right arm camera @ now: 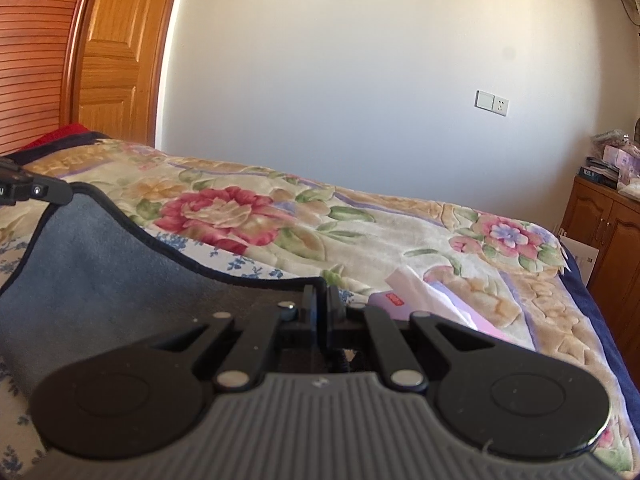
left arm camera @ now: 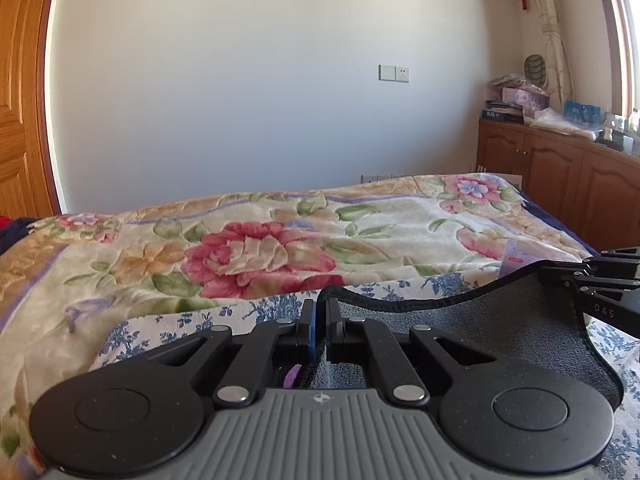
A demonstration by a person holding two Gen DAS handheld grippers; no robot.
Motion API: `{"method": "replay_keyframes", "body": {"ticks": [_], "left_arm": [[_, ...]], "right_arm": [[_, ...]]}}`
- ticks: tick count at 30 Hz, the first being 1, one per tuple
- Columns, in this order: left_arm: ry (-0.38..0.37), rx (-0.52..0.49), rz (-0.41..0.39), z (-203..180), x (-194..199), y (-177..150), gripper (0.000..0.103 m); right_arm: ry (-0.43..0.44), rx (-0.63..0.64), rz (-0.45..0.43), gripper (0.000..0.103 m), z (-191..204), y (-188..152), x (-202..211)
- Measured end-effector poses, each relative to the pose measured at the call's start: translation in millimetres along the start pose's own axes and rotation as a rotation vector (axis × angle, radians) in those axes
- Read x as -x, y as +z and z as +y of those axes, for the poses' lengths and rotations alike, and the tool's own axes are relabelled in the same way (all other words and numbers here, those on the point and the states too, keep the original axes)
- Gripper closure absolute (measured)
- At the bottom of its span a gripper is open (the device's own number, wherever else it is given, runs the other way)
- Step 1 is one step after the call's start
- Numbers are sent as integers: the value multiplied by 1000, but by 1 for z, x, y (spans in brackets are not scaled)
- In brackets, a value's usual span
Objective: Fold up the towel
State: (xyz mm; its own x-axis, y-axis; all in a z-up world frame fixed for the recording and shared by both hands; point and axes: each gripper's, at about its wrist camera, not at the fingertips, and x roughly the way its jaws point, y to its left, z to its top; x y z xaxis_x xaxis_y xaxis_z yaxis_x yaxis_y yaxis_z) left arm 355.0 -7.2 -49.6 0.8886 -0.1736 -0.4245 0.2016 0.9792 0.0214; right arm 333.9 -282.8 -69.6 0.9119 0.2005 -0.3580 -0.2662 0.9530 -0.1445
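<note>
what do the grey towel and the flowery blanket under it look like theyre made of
Grey towel: looks like microfibre or suede-like cloth, matte with a fine short nap and a dark stitched binding along the edge. It drapes softly between the left gripper and the right gripper.
Floral blanket: likely plush synthetic fleece, thick, with a slight sheen and flowers embossed in relief.

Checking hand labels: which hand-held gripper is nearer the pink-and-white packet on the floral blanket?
Right. The right hand-held gripper pinches the grey towel beside the packet; the left hand-held gripper grips the towel's far corner.
</note>
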Motion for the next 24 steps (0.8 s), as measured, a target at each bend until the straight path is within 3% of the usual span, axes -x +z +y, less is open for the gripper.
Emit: {"method": "replay_keyframes", "body": {"ticks": [15, 18, 20, 22, 24], "left_arm": [[43, -4, 114, 3, -47, -29, 95], [59, 11, 118, 6, -48, -29, 90], [66, 8, 114, 7, -47, -29, 75], [70, 4, 109, 8, -44, -29, 64], [69, 7, 109, 9, -40, -28, 62]], "right_arm": [[1, -43, 137, 97, -4, -31, -34], [6, -54, 133, 88, -7, -30, -33], [-1, -51, 136, 83, -7, -29, -32], [2, -58, 128, 55, -8, -27, -29], [6, -58, 122, 53, -8, -24, -26]]}}
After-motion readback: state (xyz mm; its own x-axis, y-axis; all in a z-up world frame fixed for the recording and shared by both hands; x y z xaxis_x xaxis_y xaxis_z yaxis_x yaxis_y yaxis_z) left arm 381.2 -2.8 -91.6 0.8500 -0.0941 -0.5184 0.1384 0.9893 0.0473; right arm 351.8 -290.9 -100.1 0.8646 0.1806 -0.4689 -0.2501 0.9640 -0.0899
